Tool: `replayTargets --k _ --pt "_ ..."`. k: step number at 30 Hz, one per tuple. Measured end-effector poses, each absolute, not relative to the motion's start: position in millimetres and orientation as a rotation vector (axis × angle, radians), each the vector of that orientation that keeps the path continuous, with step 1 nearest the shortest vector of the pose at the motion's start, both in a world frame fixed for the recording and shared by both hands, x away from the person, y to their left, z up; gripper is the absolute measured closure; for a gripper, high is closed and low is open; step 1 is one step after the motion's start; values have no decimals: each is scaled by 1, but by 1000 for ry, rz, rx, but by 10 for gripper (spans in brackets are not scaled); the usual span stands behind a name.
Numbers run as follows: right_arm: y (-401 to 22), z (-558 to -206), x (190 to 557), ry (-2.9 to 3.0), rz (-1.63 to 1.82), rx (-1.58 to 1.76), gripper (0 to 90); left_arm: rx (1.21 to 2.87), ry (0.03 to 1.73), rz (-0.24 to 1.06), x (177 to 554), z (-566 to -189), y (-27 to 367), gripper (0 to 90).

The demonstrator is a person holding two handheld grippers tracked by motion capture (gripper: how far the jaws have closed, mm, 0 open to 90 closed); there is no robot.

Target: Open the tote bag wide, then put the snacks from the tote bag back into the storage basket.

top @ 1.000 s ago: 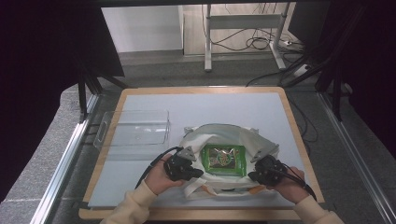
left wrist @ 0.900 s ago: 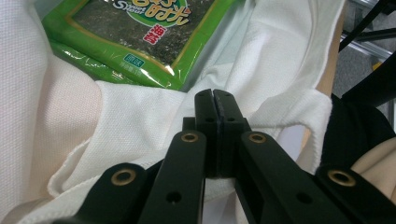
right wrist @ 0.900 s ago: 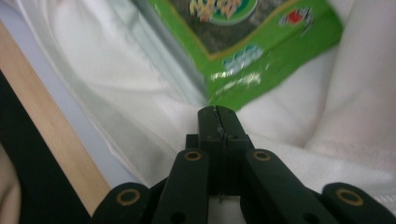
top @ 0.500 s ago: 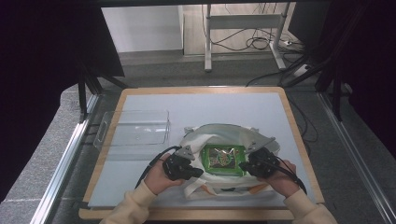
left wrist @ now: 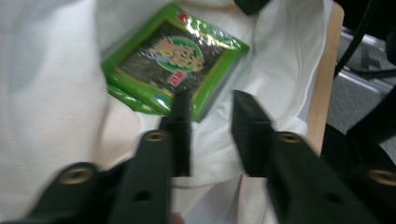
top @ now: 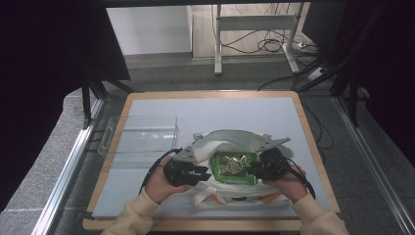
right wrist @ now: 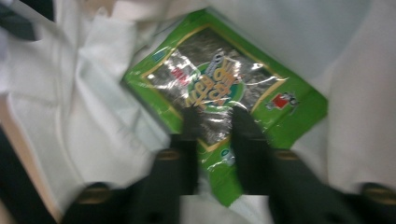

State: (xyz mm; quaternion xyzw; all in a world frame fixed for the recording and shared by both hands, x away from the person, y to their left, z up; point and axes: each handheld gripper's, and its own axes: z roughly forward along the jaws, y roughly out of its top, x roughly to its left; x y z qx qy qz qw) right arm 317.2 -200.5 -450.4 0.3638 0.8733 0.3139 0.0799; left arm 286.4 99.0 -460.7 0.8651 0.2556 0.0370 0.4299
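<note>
We judge that the green snack packet (top: 234, 167), lying in the mouth of the white cloth bag (top: 230, 142) on the bench, could slip or snag cloth, since our left tool (top: 203, 172) and right tool (top: 253, 169), jaws just parted, grip nothing.

A clear plastic tray (top: 139, 134) lies on the table's (top: 244, 110) left side.
</note>
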Motion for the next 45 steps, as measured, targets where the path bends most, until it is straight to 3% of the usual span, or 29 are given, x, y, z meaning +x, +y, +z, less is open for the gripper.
replayTargets --k 1,4,11,23,45 --pt "-200 -450 318 2592 932 1117 541 2150 639 95 286 -459 101 587" --pt "-200 -448 317 2520 936 1201 448 2153 656 128 287 -457 104 503" --pt "-195 -443 322 2459 914 1284 326 2133 676 128 289 -455 108 397" --pt "-176 -446 342 2504 801 1370 287 2145 702 113 291 -461 106 372" --pt "-161 -487 371 2530 465 1596 226 2168 658 101 291 -463 107 378"
